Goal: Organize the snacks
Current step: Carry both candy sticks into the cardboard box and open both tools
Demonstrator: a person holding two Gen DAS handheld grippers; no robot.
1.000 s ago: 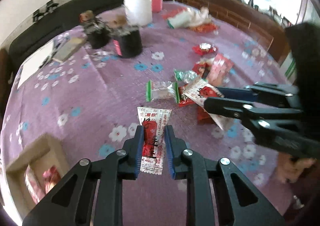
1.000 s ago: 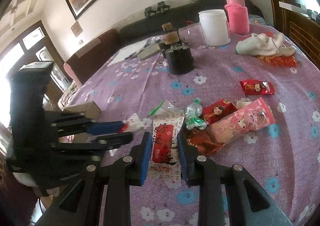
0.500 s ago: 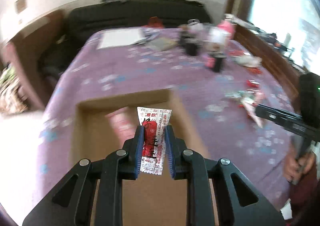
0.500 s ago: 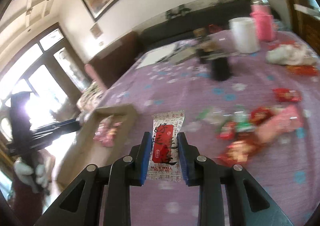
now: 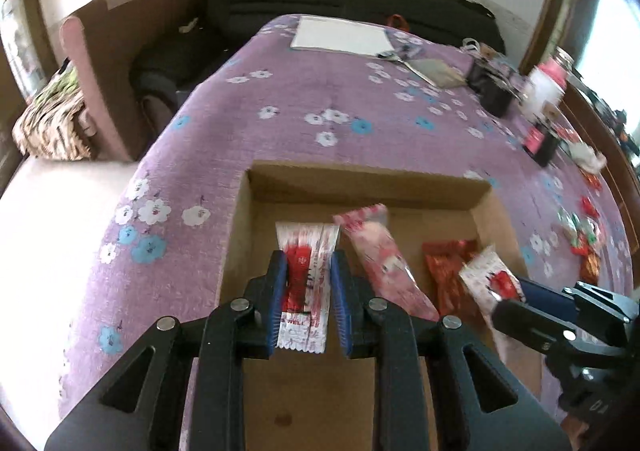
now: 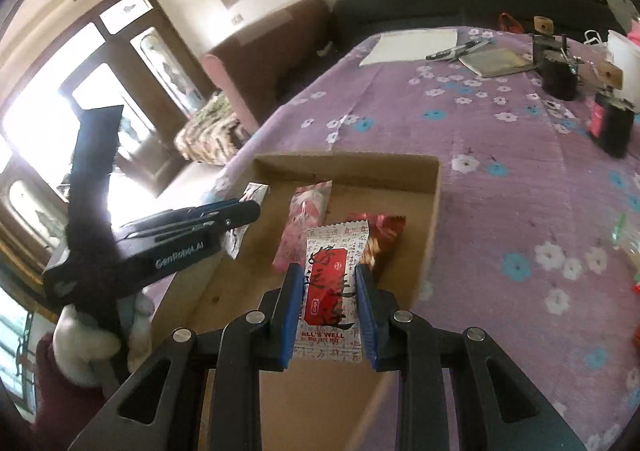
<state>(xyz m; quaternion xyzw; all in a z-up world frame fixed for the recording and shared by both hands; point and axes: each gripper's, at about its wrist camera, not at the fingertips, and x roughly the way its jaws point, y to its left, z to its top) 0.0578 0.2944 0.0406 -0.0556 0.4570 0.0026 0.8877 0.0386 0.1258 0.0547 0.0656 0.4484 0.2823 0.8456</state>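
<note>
Cardboard makes up the shallow open box point(image 5: 364, 181) that sits on the purple flowered tablecloth point(image 5: 304, 91), and both grippers hang over it. From the left wrist camera, the left gripper point(image 5: 308, 279) is clamped on a white and red snack packet point(image 5: 306, 275), its blue pads pressing both long edges, with the packet held above the left part of the box. Lying on the box floor are a pink snack packet point(image 5: 380, 255), just right of the held one, and a red foil packet point(image 5: 450, 271) further right. The right gripper point(image 5: 508, 295) reaches in from the right edge of that view with a second white and red packet point(image 5: 486, 275) pinched at its tip, over the right side of the box. The right wrist camera shows that second packet face on, its red label printed with "ALL'S WELL", squeezed between the closed pads above the pink and red packets. On the far side of the cloth lie a white sheet of paper point(image 6: 412, 43), pens point(image 6: 460, 49) and a notebook point(image 6: 496, 61), near two black holders point(image 6: 560, 75). More loose snacks point(image 5: 584, 235) lie on the cloth to the right of the box
</note>
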